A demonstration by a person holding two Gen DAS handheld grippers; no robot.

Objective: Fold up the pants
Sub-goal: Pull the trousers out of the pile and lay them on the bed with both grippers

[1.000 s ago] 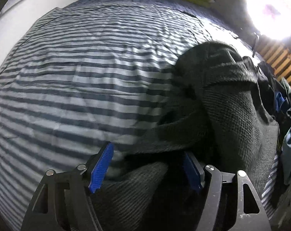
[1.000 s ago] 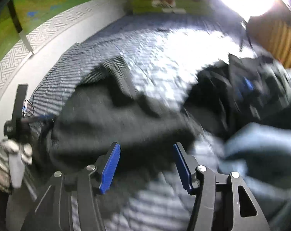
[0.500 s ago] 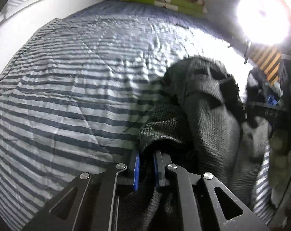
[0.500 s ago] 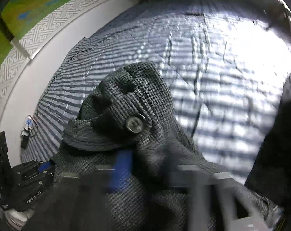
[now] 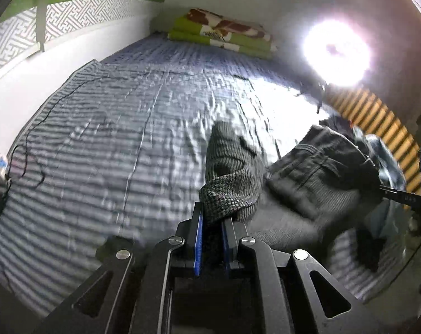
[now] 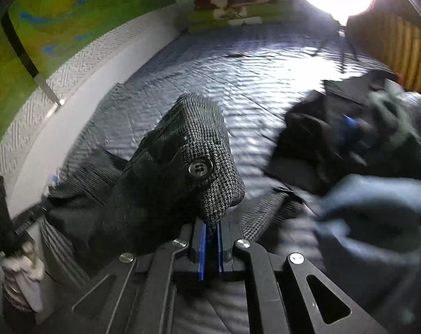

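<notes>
Dark grey woven pants [image 5: 232,178] hang above a blue-and-white striped bedspread [image 5: 113,144]. My left gripper [image 5: 211,222] is shut on a bunched edge of their waistband, and cloth rises out of its blue pads. In the right wrist view the pants [image 6: 193,150] show a black button [image 6: 200,167] on the waistband end. My right gripper [image 6: 210,226] is shut on that end just below the button. The rest of the pants [image 6: 99,194] droops to the left, toward the other gripper held in a gloved hand [image 6: 18,272].
A heap of other dark and blue clothes [image 5: 357,153] lies at the bed's right side. Folded green blankets [image 5: 221,34] sit at the far end by the wall. A ring light [image 5: 335,53] glares at upper right. A cable [image 5: 29,139] runs along the bed's left edge.
Both grippers went from open to shut on the pants' waistband and have lifted it off the bed. The views now look further along the bed.
</notes>
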